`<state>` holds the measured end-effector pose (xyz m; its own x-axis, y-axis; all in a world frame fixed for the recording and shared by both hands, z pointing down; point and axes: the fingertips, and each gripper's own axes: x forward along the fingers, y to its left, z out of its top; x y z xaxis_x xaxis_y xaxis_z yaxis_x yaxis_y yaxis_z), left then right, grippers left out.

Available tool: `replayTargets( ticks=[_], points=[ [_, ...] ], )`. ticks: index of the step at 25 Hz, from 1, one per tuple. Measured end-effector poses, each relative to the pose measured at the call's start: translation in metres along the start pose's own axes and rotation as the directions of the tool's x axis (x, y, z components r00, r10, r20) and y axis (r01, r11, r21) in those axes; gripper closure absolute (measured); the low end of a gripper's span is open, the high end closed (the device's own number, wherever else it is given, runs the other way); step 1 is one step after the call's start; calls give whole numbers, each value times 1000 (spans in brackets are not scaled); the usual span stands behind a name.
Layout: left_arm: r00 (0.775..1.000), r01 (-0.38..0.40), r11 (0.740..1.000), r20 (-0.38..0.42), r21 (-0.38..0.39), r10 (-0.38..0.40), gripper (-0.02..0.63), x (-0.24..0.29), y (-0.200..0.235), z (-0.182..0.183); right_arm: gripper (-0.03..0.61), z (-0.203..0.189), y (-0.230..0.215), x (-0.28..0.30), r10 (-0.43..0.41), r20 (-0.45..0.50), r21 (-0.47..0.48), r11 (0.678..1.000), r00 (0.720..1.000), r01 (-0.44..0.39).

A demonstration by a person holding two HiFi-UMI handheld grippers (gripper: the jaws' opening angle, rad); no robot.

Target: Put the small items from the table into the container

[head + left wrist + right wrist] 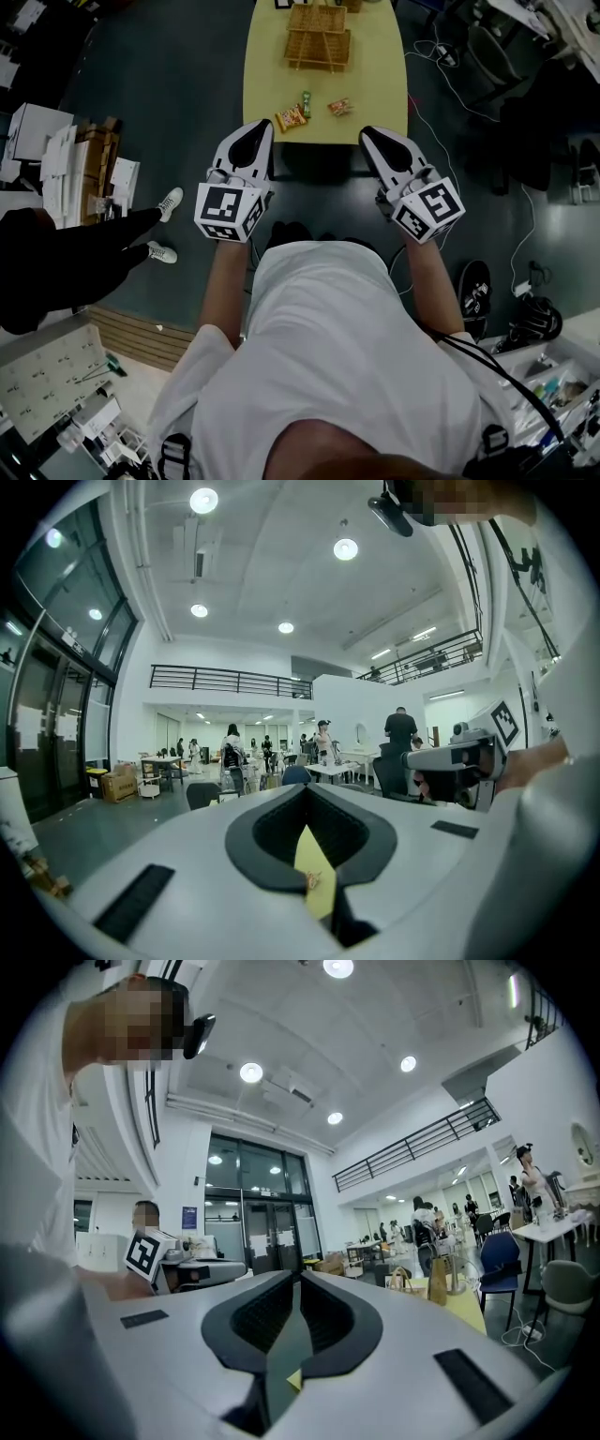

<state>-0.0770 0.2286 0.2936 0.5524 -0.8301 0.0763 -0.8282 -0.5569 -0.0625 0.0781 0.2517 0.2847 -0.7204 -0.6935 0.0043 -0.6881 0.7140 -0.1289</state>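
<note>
Left gripper (256,131): my jaws together, empty | right gripper (369,137): same | orange packet (292,118): ahead on table (375,75), nearer my left | basket (318,37): beyond

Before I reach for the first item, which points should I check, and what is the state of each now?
1. Left gripper empty: ok, shut on nothing.
2. Right gripper empty: ok, shut on nothing.
3. Jaws open for a grasp: not ok, both are shut.
4. Items within sight on the table: ok; the orange packet, green item and second packet lie apart near its near edge.
5. Container has room: cannot tell, its inside is unclear.
</note>
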Motion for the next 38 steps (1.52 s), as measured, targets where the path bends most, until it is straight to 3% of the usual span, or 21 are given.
replayTargets(
  ticks=[13,20,31,38],
  points=[
    [999,21,1000,-25,-13,-22,606,42,21,-26,493,-23,-26,32,57,-26,63,996,998,-55],
    [998,60,998,-23,-23,-60,606,94,63,-35,466,-25,-63,80,45,-21,81,996,999,-43],
    [990,142,990,-13,-1,-142,606,183,141,-39,449,-22,-135,169,-58,-46,64,996,997,61],
    [969,247,969,2,-11,-247,606,229,183,-49,449,-30,-165,223,-99,-93,59,993,991,105]
  ],
)
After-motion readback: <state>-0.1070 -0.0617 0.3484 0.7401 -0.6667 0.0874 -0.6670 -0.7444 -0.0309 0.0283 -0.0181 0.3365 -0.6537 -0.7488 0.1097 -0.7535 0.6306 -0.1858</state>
